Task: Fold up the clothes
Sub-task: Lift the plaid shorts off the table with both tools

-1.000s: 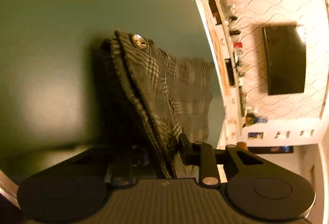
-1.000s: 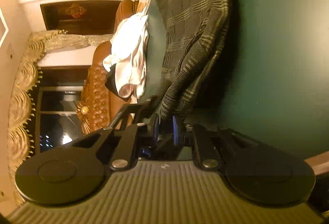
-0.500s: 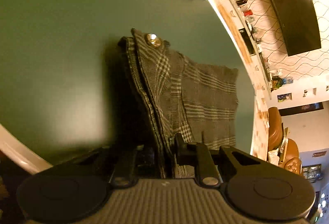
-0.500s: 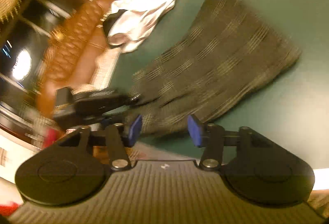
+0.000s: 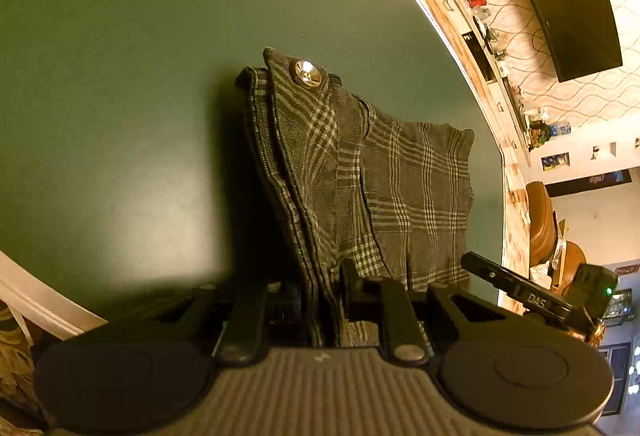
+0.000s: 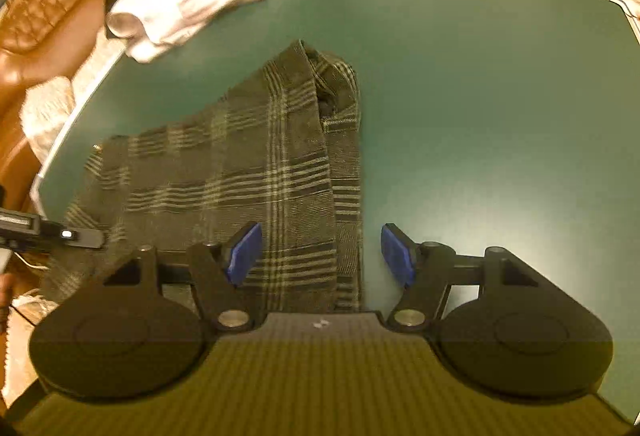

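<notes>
One pair of soft, floppy plaid shorts (image 6: 248, 172) lies at 12 o'clock on the green table (image 6: 480, 96), waistband pinched by the left gripper (image 5: 324, 300), right gripper (image 6: 322, 254) released above; best held by its thick hems.

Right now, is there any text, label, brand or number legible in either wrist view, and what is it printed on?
"DAS" in white, on the black bar of the right gripper, seen in the left wrist view.
Small mark on the grey ribbed body behind the left gripper: too small to read.
Shelf items and wall pictures beside the television: too small to read.
Plaid shorts, metal button: no readable text.
</notes>
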A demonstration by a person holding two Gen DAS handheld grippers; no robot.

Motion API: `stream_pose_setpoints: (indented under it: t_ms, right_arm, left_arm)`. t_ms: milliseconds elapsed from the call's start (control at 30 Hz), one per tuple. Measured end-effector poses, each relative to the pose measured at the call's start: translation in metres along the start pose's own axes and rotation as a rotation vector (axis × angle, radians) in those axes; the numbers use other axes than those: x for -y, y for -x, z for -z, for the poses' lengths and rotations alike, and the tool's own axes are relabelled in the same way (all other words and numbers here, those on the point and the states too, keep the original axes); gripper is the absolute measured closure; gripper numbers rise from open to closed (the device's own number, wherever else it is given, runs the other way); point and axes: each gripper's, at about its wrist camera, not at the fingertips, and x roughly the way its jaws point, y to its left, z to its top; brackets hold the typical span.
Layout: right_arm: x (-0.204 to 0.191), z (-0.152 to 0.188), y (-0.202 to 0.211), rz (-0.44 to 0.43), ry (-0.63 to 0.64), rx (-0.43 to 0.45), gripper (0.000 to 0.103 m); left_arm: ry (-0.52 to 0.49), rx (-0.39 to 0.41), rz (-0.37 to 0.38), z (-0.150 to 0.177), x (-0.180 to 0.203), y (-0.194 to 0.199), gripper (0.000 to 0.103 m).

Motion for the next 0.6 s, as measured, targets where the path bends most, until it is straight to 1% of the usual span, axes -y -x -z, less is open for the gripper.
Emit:
stream_pose_setpoints:
  t_ms: [67,133,233,333,367,400,433,500,600]
  right_arm:
    - [0.000,0.000,-0.005,-0.004,0.007,-0.017,0.029]
    - [-0.001,0.005,-0.006,-0.005,0.001,-0.012,0.029]
    - [-0.001,0.006,-0.007,-0.054,-0.015,-0.015,0.028]
    - [0.002,0.002,-0.013,-0.119,-0.027,-0.026,0.029]
    - [0.003,0.002,-0.014,-0.141,-0.035,-0.030,0.041]
    - [0.004,0.003,-0.015,-0.164,-0.045,-0.039,0.065]
    - [0.006,0.004,-0.017,-0.190,-0.061,-0.053,0.074]
    - [0.013,0.008,-0.017,-0.235,-0.099,-0.048,0.076]
    - [0.022,0.012,-0.018,-0.299,-0.158,-0.039,0.079]
  left_arm:
    - [0.003,-0.003,0.003,0.001,-0.001,0.000,0.083]
    - [0.011,-0.005,0.011,0.001,-0.005,0.000,0.083]
    - [0.017,-0.001,0.019,0.004,-0.013,0.000,0.083]
    - [0.019,0.016,0.015,0.007,-0.011,-0.003,0.083]
    - [0.018,0.021,0.013,0.008,-0.011,-0.002,0.083]
    - [0.024,0.025,0.012,0.009,-0.012,0.000,0.082]
    - [0.033,0.028,0.012,0.010,-0.013,0.000,0.082]
    - [0.035,0.031,0.008,0.011,-0.013,0.002,0.082]
    - [0.017,0.055,-0.033,0.014,-0.006,0.006,0.083]
